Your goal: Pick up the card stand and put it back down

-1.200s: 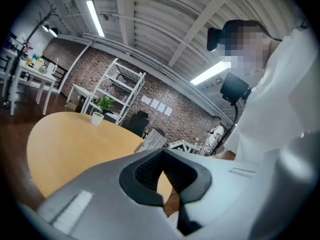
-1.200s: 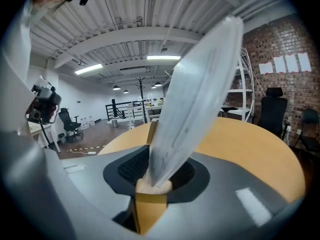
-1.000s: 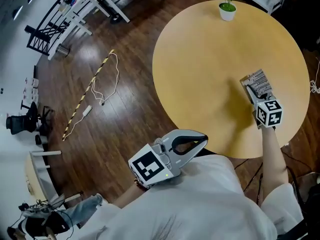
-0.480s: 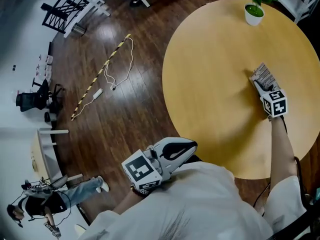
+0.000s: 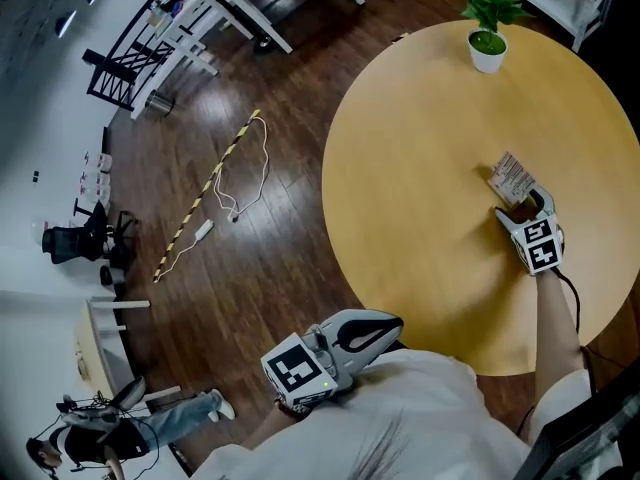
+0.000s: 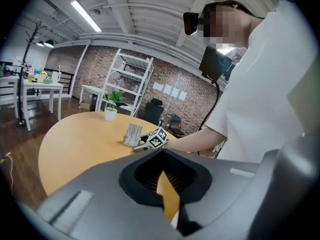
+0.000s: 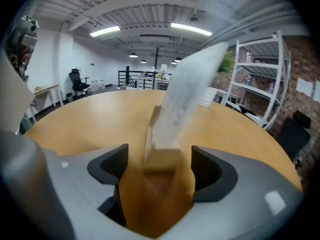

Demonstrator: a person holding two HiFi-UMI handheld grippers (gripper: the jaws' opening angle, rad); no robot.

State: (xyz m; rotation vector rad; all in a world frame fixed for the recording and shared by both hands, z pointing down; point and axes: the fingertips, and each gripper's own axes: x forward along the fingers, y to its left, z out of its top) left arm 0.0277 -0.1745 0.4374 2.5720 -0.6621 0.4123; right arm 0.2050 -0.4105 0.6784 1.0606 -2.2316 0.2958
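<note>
The card stand [image 5: 513,178], a small wooden block holding a white printed card, rests on the round table [image 5: 420,168] near its right side. My right gripper [image 5: 520,208] lies low on the table just behind it. Its jaws are opening, and the wooden base [image 7: 161,160] sits between them with a gap at each side. The card [image 7: 187,94] leans up and to the right. My left gripper [image 5: 385,326] hangs off the table by my body, shut and empty. In the left gripper view the stand [image 6: 133,134] and the right gripper [image 6: 145,143] appear across the table.
A small potted plant [image 5: 488,28] stands at the table's far edge. On the wooden floor to the left lie a striped stick and a white cable [image 5: 225,183]. White furniture [image 5: 190,18] stands at the back; shelving [image 7: 255,79] is behind the table.
The right gripper's jaws have gone from closed on the stand to spread apart. The gripper and stand sit nearer the person than before.
</note>
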